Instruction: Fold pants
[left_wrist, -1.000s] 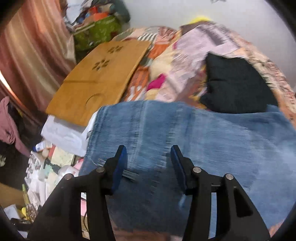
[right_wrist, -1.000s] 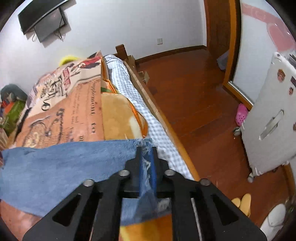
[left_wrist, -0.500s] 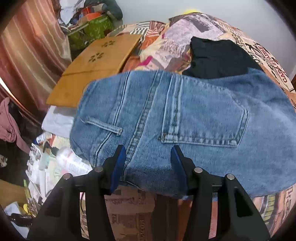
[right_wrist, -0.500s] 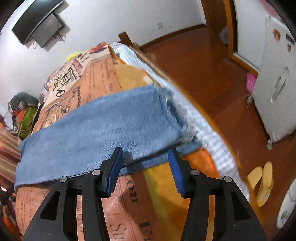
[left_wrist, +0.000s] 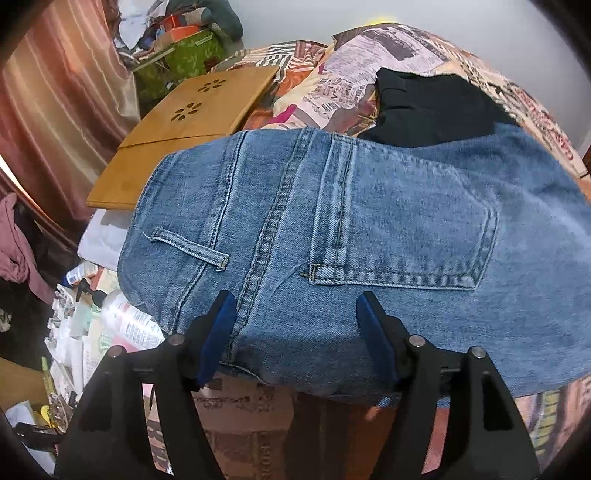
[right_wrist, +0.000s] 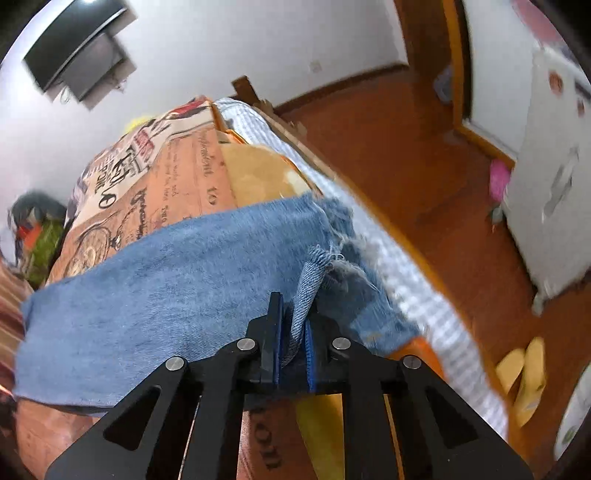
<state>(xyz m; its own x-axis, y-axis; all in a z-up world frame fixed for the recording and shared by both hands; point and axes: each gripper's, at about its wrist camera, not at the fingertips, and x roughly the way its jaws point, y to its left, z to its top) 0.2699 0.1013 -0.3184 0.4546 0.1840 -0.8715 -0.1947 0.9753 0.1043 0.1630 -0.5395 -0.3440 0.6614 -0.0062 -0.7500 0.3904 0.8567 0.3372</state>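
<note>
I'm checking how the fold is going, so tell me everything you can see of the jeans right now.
The jeans are light-blue washed denim, lying flat across the patterned bedspread, back side up: a patch pocket, belt loop and seat seam show. The waist end sits before the open left hand-held gripper. The frayed leg hem lies near the bed's edge, a fold of it pinched in the shut right hand-held gripper. The far edge overlaps a black garment.

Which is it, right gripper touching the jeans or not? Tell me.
Touching. The right wrist view shows the right gripper shut on a bunched fold of the jeans near the frayed hem.
</note>
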